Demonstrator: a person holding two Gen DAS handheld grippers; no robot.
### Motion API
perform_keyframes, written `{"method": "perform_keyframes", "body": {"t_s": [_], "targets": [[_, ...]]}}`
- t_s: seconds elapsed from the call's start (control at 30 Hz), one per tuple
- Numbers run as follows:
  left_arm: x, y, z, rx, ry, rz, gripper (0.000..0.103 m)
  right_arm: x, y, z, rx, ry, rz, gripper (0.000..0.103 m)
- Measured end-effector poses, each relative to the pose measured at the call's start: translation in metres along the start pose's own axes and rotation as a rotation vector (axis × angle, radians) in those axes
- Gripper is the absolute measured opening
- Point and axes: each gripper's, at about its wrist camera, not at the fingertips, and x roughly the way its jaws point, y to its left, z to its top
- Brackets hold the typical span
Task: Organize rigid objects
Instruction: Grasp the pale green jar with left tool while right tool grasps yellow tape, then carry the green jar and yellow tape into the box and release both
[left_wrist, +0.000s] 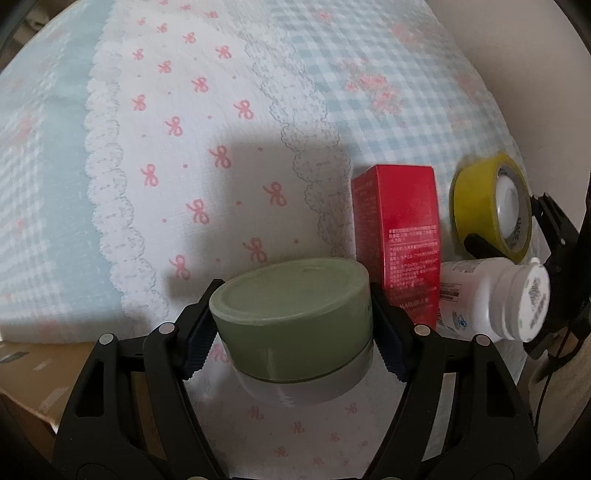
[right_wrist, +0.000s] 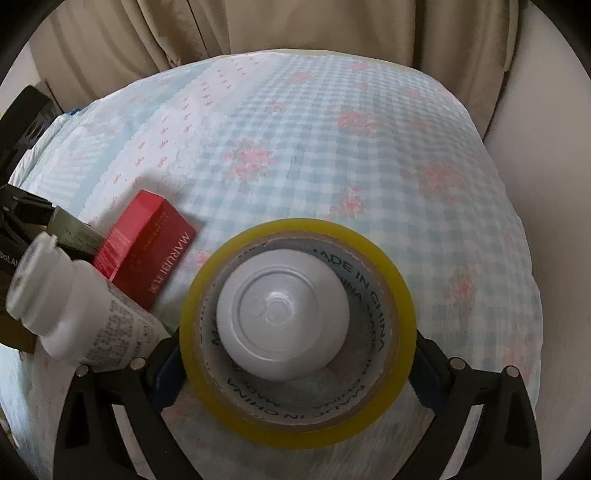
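1. Left tongs (left_wrist: 291, 317) are clamped on the green jar (left_wrist: 291, 295), pads pressing its lid on both sides. Jar sits dead center btw the fingers in the lower middle of the left wrist frame, round top tilted a bit toward the cam.

2. Right tongs (right_wrist: 295, 350) are closed around the yellow tape roll (right_wrist: 295, 317), which lies flat w/ its hole facing up. A white round cap thing (right_wrist: 282, 314) sits inside the core; can't tell what it is exactly.

3. Key relation imo: the red box (left_wrist: 397, 236) stands just right of the jar in the left view, long axis running away from the cam up the frame. White pill bottle (left_wrist: 491, 295) lies on its side further right, cap pointing at the right edge.

4. From the right cam, box (right_wrist: 147, 247) and bottle (right_wrist: 74, 306) are both at left of frame, so they sit btw the two tongs.

5. Everything's over the bed (right_wrist: 369, 147) w/ the checkered/bow sheet. Upper part of both frames is bare sheet.

6. Prob next: set the jar down beside the box. Watch the gap, it's tight and the jar could bump the box.
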Motion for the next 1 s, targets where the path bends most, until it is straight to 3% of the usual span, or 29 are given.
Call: {"method": "perform_keyframes", "body": {"t_s": [0.2,0.4,0.77,1.0], "targets": [[-0.034,-0.007,-0.007,-0.011,-0.041,-0.010,0.071,-0.024,-0.002,0.002,0.046,-0.023,-0.010,0.097],[-0.087,-0.015,-0.020,-0.026,-0.109,-0.037,0.071,-0.077,-0.006,0.010,0.110,-0.069,-0.046,0.097],[-0.241,-0.018,-0.088,-0.068,-0.295,-0.076,0.071,-0.219,-0.004,0.045,0.269,-0.188,-0.108,0.097],[-0.324,0.010,-0.133,-0.143,-0.394,-0.042,0.071,-0.299,0.041,0.078,0.274,-0.251,-0.099,0.097]]}}
